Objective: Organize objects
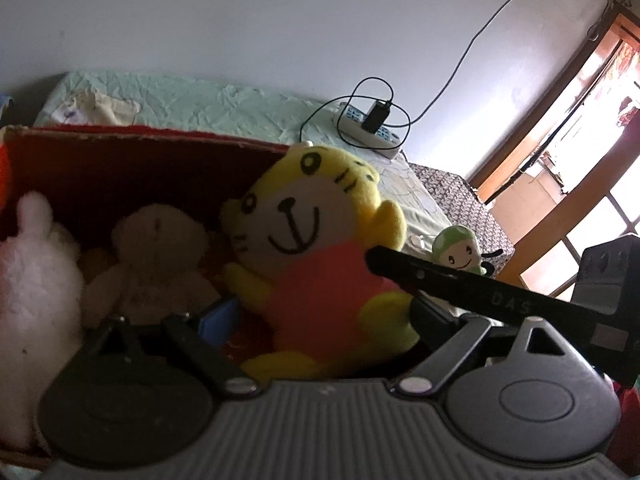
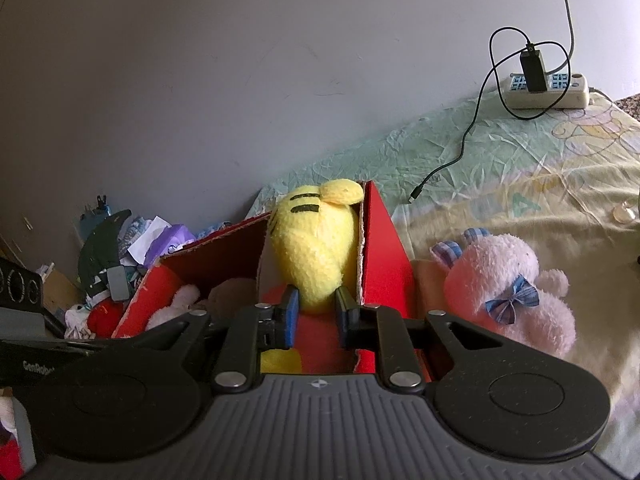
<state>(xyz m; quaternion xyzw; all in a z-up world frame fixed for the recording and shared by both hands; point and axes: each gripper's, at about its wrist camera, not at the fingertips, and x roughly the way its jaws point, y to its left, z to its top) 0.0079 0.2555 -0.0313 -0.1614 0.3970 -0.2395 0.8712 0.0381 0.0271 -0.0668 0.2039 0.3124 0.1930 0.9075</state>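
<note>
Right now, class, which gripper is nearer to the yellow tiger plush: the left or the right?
Right. The right gripper has its fingers on either side of the yellow tiger plush at the neck. The left gripper faces its front with fingers spread wide, not gripping.

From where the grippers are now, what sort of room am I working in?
Probably a bedroom: a bed under a wrinkled pale green sheet, a white power strip with a black charger lying on it, and a red cardboard box of plush toys.
</note>
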